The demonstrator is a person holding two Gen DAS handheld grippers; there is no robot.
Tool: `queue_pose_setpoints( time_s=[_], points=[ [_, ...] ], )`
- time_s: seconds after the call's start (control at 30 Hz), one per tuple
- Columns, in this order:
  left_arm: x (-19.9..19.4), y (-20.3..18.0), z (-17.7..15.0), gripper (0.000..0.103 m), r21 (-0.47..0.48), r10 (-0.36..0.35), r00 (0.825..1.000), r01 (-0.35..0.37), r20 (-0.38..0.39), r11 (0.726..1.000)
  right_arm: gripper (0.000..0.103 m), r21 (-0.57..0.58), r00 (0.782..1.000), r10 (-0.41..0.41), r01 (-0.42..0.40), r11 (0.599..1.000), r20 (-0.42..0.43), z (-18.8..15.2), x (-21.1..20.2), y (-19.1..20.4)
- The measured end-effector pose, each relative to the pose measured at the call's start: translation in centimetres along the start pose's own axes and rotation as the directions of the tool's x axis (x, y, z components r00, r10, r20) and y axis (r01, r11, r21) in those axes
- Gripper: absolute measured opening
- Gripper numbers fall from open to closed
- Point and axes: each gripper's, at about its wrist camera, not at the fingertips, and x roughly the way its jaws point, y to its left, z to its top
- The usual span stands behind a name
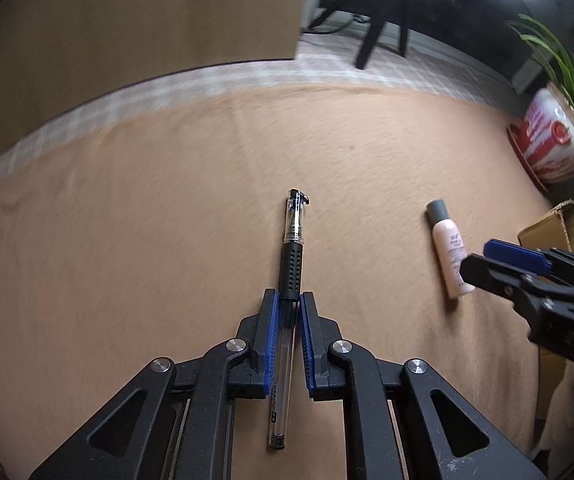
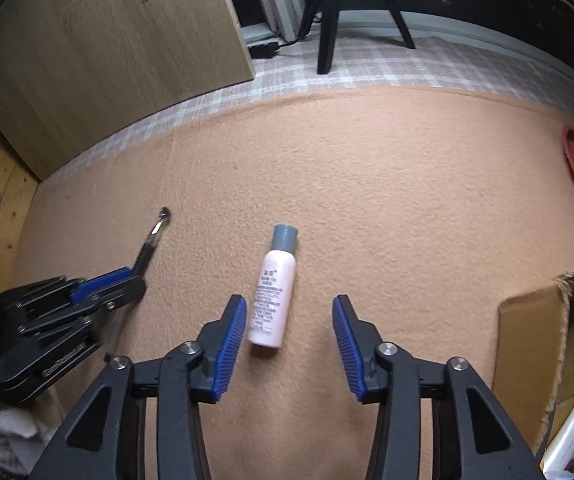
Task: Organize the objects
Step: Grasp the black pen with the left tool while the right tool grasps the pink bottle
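Now left tool (image 1: 289,300) clamped on pen (image 1: 291,268), right tool (image 2: 289,308) agape around pink bottle (image 2: 273,296), not touching.

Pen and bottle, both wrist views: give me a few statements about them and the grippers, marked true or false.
1. The left gripper is shut on the pen. True.
2. The pink bottle stands upright. False: it lies flat on the tan cloth.
3. The right gripper is clamped on the bottle. False: its fingers stand apart from it.
4. The bottle's grey cap points away from the right gripper. True.
5. A cardboard box sits at the right of the cloth. True.
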Motion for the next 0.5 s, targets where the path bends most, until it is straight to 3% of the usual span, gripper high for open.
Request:
queue_pose_setpoints(
  time_s=[0.3,0.4,0.5],
  points=[
    [-1.6,2.4,-2.8,0.011,-0.105,-0.023,1.000,0.024,0.008,0.994,0.028,-0.038,0.999,-0.046,0.045,0.998,-0.013,-0.2,1.3,1.1],
    [-2.2,3.1,-3.7,0.011,-0.129,-0.017,1.000,0.018,0.007,0.991,0.019,-0.060,0.998,-0.061,0.060,0.996,-0.014,-0.4,1.3,1.4],
    [-2.6,3.8,-4.4,0.011,-0.150,-0.009,1.000,0.011,0.011,0.989,0.018,-0.080,0.998,-0.054,0.052,0.995,-0.022,-0.9,1.1,1.6]
  ],
)
